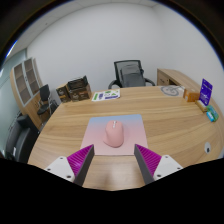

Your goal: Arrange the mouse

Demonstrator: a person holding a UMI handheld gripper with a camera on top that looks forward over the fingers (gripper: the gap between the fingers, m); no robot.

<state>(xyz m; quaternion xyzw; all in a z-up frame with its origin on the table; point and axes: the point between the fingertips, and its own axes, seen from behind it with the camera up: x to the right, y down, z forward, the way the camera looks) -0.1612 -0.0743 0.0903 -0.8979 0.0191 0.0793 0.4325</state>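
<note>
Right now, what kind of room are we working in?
Most likely an office or meeting room: a large wooden table, an office chair behind it, and shelving along the wall. The open gripper hovers before a pink mouse.

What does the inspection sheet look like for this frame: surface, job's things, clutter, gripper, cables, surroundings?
Surface: large light wooden table with rounded edge, mostly bare near the fingers.
Job's things: pink computer mouse lies on a pale pink and blue rectangular mouse mat, just ahead of the fingers, untouched.
Clutter: papers or booklets at the far edge; purple standing card and small items beside it, details too small to tell.
Gripper: gripper open, magenta pads apart, holding nothing, short of the mouse.
Cables: nothing seen.
Surroundings: black office chair beyond the table, dark shelf unit, white wall.
</note>
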